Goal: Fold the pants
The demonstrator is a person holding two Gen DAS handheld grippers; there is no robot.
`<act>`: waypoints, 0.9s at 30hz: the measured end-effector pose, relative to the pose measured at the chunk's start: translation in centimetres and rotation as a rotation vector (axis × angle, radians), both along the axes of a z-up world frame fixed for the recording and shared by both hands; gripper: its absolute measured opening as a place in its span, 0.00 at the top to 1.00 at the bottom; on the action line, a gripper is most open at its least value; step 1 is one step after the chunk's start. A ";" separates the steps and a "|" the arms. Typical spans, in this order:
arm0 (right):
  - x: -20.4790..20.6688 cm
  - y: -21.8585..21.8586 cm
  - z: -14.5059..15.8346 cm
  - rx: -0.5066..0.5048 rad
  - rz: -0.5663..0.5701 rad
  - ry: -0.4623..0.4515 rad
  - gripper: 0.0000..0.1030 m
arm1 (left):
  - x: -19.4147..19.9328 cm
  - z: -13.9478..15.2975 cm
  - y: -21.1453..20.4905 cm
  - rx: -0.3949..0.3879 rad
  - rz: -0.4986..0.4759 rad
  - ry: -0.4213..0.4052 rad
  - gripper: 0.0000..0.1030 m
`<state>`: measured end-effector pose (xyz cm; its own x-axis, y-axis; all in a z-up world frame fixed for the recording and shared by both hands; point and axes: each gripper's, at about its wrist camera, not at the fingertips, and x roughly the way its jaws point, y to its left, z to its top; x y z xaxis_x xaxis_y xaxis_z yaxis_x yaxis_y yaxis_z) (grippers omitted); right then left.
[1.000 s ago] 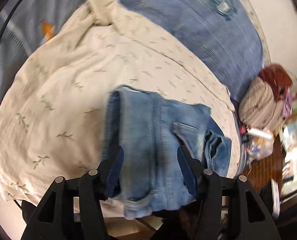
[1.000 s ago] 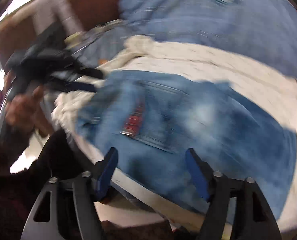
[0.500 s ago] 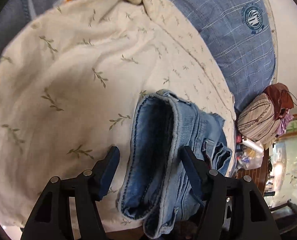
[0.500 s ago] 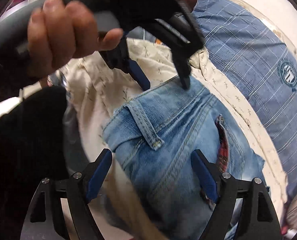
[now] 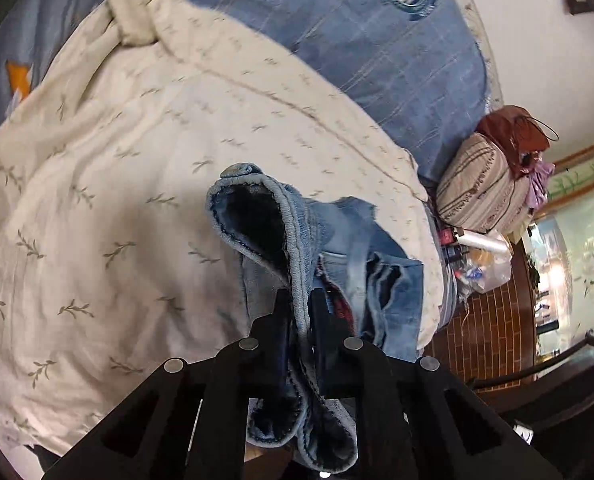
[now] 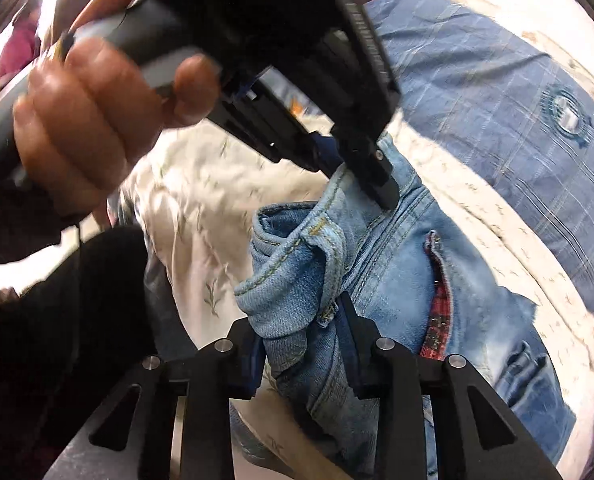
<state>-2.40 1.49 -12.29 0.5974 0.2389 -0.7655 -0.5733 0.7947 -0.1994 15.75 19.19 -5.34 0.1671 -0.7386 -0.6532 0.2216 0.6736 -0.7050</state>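
Denim now sits pinched in both tools, where half a second ago our jaws stood wide on either side of it. Our left gripper (image 5: 299,312) has just closed fully onto the thick rolled edge of the jeans (image 5: 337,248), with only that seam between its pads. Our right gripper (image 6: 303,336) has also just been closing, and its pads press a bunched fold of waistband with a belt loop; the thick cloth keeps those jaws partly apart.

We see the jeans lying on the cream leaf-print sheet (image 5: 97,200) near its right edge, with the blue plaid cover (image 5: 357,40) beyond. In the left wrist view the pinched hem runs from the jaws up and away, ending in an open dark loop. In the right wrist view the garment's length runs from the left gripper's tips, upper centre, down toward the lower right, with the red-lined pocket slit (image 6: 437,300) along the same line.

Our left hand (image 6: 97,120) on its handle fills the upper left of the right wrist view and hides much of the sheet. We cannot see where the legs end, since the lower denim is cut off by the frame and the gripper bodies. Bags and bottles (image 5: 485,208) beside the bed are too small for us to make out.
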 end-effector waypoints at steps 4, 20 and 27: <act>-1.3 -2.5 2.4 0.095 -0.067 -0.021 0.71 | -0.4 2.8 -3.4 0.006 -0.063 -0.054 0.91; -3.8 -25.3 0.1 0.714 -0.681 0.258 0.64 | -2.3 0.6 -29.4 0.285 -0.503 -0.104 0.82; -4.2 -28.6 -2.0 0.922 -0.734 0.345 0.35 | -1.9 2.9 -32.4 0.371 -0.625 -0.151 0.81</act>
